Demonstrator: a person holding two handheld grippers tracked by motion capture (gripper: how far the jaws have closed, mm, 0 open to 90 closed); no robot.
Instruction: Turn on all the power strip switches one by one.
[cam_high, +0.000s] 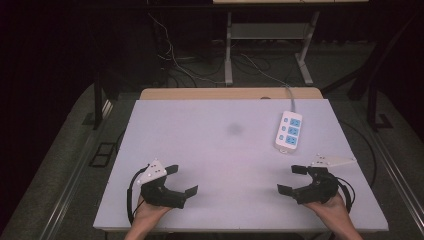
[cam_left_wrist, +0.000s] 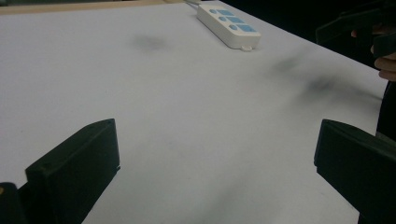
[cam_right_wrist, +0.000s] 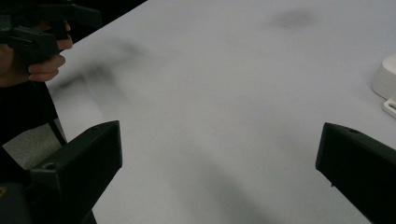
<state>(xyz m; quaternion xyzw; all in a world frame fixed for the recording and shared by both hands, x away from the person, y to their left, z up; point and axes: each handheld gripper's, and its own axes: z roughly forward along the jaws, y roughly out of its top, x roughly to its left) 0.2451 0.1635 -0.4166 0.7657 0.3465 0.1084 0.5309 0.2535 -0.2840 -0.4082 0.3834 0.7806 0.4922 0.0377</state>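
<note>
Grippers wait, 2 in all: left gripper (cam_high: 181, 180) at lower left, jaws spread wide and empty; right gripper (cam_high: 292, 179) at lower right, likewise. Power strip (cam_high: 289, 130) lies upper right on the table (cam_high: 215, 150), untouched. Nothing looks begun.

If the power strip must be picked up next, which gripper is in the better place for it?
Probably the right gripper. The power strip lies on the right half of the table, just ahead of that gripper, with bare surface between them. The left gripper would need to cross the table. Both have their jaws wide apart.
</note>
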